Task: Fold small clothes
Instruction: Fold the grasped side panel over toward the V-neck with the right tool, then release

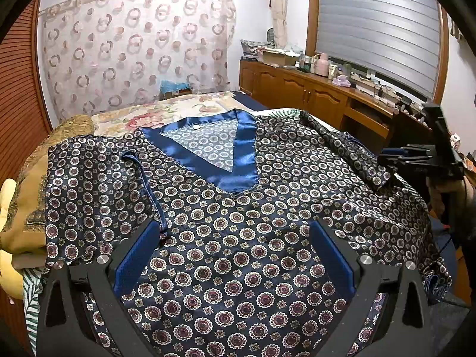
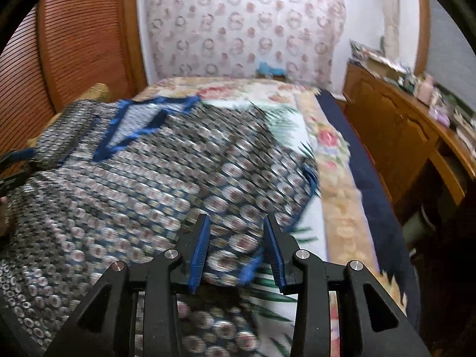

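Navy patterned shirt (image 1: pixel 238 223) spread flat on bed (image 2: pixel 336 184), collar far. Left gripper (image 1: pixel 235 255) wide above shirt middle. Right gripper (image 2: pixel 235 247) partly apart over right hem, pads off cloth.

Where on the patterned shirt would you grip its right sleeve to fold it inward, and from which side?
Grip the right sleeve at its cuff end, coming from the shirt's outer right edge. It already lies loosely folded over the body, a narrow raised strip, so thin jaws can pinch across it there; the flat middle offers no edge.
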Demonstrator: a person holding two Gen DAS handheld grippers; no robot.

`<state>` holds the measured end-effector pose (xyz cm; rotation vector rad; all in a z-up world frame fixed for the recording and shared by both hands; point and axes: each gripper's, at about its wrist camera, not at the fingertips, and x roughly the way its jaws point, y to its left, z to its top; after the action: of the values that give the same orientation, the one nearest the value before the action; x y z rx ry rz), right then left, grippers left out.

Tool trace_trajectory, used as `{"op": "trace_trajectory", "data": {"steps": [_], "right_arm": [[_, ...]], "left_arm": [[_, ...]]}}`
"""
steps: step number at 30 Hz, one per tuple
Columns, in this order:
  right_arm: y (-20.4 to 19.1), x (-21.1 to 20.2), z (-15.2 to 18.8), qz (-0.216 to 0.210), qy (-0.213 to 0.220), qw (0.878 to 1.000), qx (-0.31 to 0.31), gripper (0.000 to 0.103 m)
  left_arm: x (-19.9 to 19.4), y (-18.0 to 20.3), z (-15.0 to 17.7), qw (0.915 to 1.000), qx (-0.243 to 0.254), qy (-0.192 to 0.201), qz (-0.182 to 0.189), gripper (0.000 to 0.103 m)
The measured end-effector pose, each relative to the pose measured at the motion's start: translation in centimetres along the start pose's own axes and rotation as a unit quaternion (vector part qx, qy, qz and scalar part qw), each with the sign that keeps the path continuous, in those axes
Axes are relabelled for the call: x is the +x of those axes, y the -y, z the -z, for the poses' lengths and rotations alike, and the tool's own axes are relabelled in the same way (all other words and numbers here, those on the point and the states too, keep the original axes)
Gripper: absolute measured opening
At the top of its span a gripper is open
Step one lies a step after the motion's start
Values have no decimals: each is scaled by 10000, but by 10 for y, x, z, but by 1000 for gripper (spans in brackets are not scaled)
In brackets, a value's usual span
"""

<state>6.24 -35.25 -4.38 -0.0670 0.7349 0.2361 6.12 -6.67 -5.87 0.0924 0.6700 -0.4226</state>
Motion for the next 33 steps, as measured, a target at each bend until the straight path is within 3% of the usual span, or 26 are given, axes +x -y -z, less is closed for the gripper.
{"op": "trace_trajectory", "data": {"steps": [8,13,17,19,22,33], "right_arm": [[30,16,6,-215,-292,9976,595,38],[33,22,4,-222,-355,9973,598,38],[32,26,5,-468,-296,9970,535,38],[31,27,5,-505,-307,9972,454,18],[29,25,2,-421,-202,9984,329,6],[-9,14,-23,-771,305,9966,-23,3]], "left_arm": [[4,2,4,9999,-27,-79,66,101],[6,1,5,9999,-70,-98,89,101],[6,1,5,9999,-70,-107,71,101],[5,0,5,9999,-69,-103,63,101],[5,-2,6,9999,-97,-100,46,101],[2,-8,7,9998,-168,-70,7,101]]}}
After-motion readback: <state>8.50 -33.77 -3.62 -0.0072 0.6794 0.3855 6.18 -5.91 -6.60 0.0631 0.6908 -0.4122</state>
